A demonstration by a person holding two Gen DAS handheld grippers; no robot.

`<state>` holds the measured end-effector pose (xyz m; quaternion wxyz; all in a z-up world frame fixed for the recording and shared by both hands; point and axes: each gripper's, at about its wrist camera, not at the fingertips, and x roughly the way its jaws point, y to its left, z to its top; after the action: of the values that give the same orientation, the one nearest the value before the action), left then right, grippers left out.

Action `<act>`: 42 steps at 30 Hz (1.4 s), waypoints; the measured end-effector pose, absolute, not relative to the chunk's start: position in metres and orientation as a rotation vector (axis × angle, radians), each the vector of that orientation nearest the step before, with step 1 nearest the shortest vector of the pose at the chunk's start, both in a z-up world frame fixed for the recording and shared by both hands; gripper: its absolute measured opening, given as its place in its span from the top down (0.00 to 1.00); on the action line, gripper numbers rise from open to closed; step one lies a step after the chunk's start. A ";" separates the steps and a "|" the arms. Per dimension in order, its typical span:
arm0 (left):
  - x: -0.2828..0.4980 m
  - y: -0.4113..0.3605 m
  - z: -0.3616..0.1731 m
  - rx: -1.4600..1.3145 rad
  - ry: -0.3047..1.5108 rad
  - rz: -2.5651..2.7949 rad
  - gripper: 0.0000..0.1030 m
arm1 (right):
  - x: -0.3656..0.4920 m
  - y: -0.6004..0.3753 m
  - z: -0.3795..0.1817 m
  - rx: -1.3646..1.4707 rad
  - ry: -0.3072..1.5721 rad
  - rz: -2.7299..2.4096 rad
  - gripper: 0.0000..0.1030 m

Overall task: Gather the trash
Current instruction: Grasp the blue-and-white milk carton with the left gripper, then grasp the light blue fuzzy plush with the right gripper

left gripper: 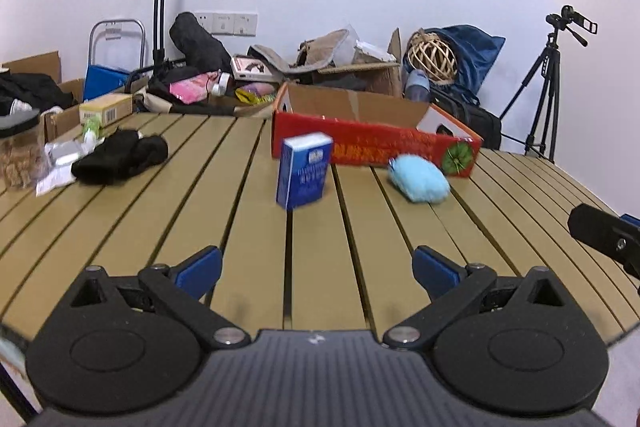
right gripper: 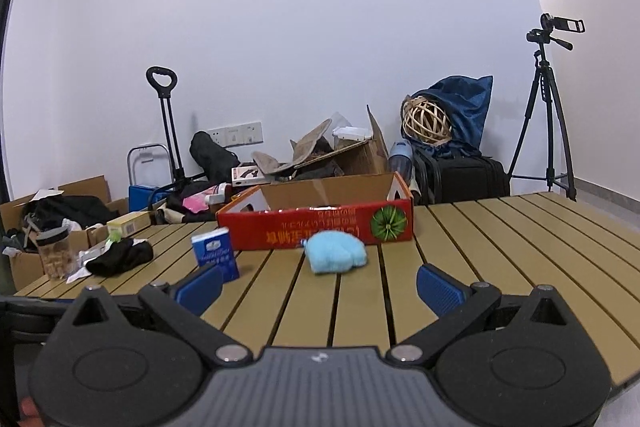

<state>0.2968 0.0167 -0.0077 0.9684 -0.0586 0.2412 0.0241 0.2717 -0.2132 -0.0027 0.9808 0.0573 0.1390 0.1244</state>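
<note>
A blue carton (left gripper: 304, 171) (right gripper: 215, 254) stands upright on the slatted table (left gripper: 120, 227) (right gripper: 520, 247), straight ahead of my left gripper (left gripper: 316, 267), which is open and holds nothing. Right of the carton lies a fluffy light-blue cloth (left gripper: 419, 178) (right gripper: 336, 251), just in front of a red cardboard tray (left gripper: 360, 143) (right gripper: 320, 233) with its top open. My right gripper (right gripper: 320, 287) is open too, with the cloth ahead of it. Part of the right gripper's black body (left gripper: 606, 235) shows at the right edge of the left wrist view.
Black fabric (left gripper: 120, 157) (right gripper: 120, 257), crumpled wrappers (left gripper: 60, 157), a plastic jar (right gripper: 56, 253) and a small yellow box (left gripper: 106, 109) sit at the table's left. Behind the table are boxes, bags, a hand trolley (left gripper: 160, 7) and a tripod with a camera (right gripper: 546, 107).
</note>
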 end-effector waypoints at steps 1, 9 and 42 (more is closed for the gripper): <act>0.305 0.017 -0.006 -0.116 0.482 0.050 0.00 | 0.278 -0.212 -0.002 0.117 0.281 0.248 0.00; 0.367 0.023 -0.004 -0.088 0.484 0.072 0.00 | 0.336 -0.201 -0.005 0.119 0.327 0.227 0.00; 0.462 0.053 -0.030 -0.162 0.545 0.012 0.66 | 0.428 -0.162 -0.021 0.010 0.447 0.160 0.00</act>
<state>0.4625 0.0534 -0.0302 0.9599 -0.0798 0.2686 0.0061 0.4282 -0.1622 -0.0213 0.9719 0.0047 0.2215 0.0793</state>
